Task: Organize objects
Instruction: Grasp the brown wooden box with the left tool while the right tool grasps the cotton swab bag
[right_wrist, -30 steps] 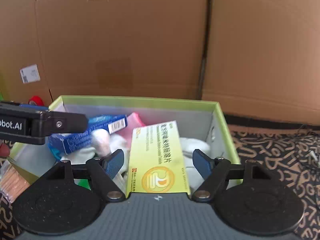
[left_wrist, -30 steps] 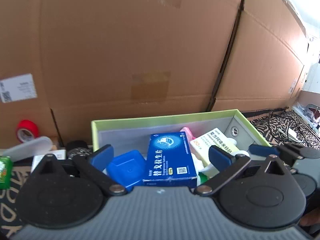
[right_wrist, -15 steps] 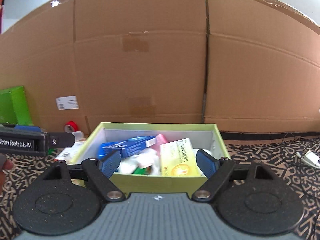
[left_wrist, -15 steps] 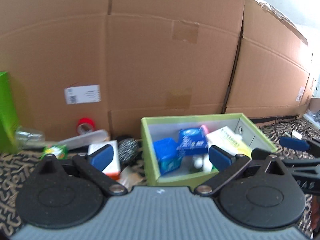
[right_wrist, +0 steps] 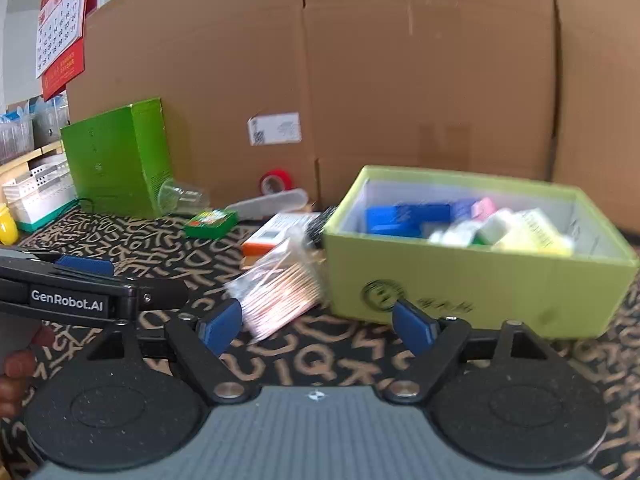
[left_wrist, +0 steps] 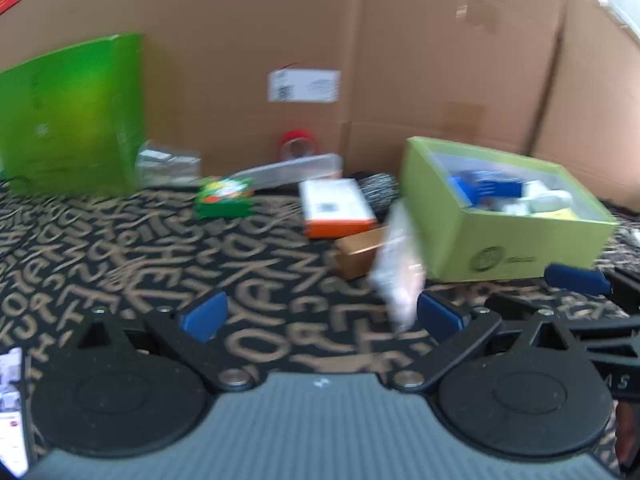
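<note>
A lime-green rectangular cardboard box (right_wrist: 472,280), open at the top with a pale grey lining, sits on a desk covered in black cloth patterned with tan letter shapes (right_wrist: 132,236). Inside it lie flat cartons packed close: a blue one (right_wrist: 404,218), a pale yellow one (right_wrist: 536,234), a small pink one and some white rounded pieces (blurred, so their make is unclear). Leaning against the box's left wall is a crinkled clear plastic packet of thin pinkish sticks (right_wrist: 280,284).

Further left on the cloth rest a white and orange flat carton (right_wrist: 276,234), a small green flat box with a printed lid (right_wrist: 211,223), a long translucent plastic case (right_wrist: 268,202), a red roll of tape (right_wrist: 275,181) against the brown corrugated cardboard wall (right_wrist: 400,80), a clear plastic cup on its side (right_wrist: 182,196) and a tall glossy green carton standing upright (right_wrist: 116,156). A small golden-brown carton (left_wrist: 360,250) lies between the orange carton and the box.

The right claw (right_wrist: 316,322) has its blue-padded jaws spread wide with nothing gripped, having just been opening. The left claw (left_wrist: 320,316) is likewise wide and empty, the packet just beside its right pad.
</note>
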`<state>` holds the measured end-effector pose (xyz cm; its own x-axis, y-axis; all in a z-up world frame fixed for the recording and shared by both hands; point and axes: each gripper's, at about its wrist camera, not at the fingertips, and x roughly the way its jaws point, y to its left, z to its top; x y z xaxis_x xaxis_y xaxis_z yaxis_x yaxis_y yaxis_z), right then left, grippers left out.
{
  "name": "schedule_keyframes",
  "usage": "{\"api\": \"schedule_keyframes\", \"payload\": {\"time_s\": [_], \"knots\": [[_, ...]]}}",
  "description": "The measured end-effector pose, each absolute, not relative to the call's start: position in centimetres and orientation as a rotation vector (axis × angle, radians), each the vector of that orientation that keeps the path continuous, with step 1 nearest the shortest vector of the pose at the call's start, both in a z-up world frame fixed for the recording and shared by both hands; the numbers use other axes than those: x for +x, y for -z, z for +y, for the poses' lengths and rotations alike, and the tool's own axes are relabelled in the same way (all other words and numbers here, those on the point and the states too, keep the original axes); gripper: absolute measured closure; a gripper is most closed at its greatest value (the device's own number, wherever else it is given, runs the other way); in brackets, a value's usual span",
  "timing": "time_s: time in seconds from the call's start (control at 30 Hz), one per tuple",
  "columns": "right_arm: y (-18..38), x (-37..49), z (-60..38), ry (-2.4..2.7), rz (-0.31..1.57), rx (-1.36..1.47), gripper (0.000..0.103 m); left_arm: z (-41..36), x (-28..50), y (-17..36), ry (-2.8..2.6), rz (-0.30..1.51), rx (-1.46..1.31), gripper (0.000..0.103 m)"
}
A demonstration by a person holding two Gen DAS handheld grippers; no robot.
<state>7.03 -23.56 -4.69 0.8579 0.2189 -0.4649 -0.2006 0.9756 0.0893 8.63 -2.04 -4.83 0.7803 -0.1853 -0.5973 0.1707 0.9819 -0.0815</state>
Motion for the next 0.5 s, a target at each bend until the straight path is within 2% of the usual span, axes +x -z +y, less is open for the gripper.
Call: {"api": "schedule_keyframes", "payload": {"time_s": [0.13, 0.37, 0.43, 0.47, 0.5], "knots": [[6.1, 8.8, -21.6, -0.215, 0.532, 0.107, 0.017, 0.3, 9.4, 5.4, 0.129, 0.658, -0.047, 0.000], [7.8, 12.1, -18.1, -0.189, 0.567, 0.063, 0.018, 2.5, 10.8, 5.1, 0.146, 0.653, -0.093, 0.000], [8.3, 13.0, -17.2, -0.170, 0.577, 0.035, 0.023, 2.3, 11.2, 5.1, 0.173, 0.656, -0.085, 0.000], [8.5, 13.3, -17.1, -0.159, 0.585, 0.024, 0.036, 2.1, 11.4, 5.2, 0.190, 0.656, -0.080, 0.000], [8.7, 13.5, -17.2, -0.150, 0.596, 0.022, 0.067, 1.8, 11.7, 5.2, 0.208, 0.657, -0.073, 0.000]]}}
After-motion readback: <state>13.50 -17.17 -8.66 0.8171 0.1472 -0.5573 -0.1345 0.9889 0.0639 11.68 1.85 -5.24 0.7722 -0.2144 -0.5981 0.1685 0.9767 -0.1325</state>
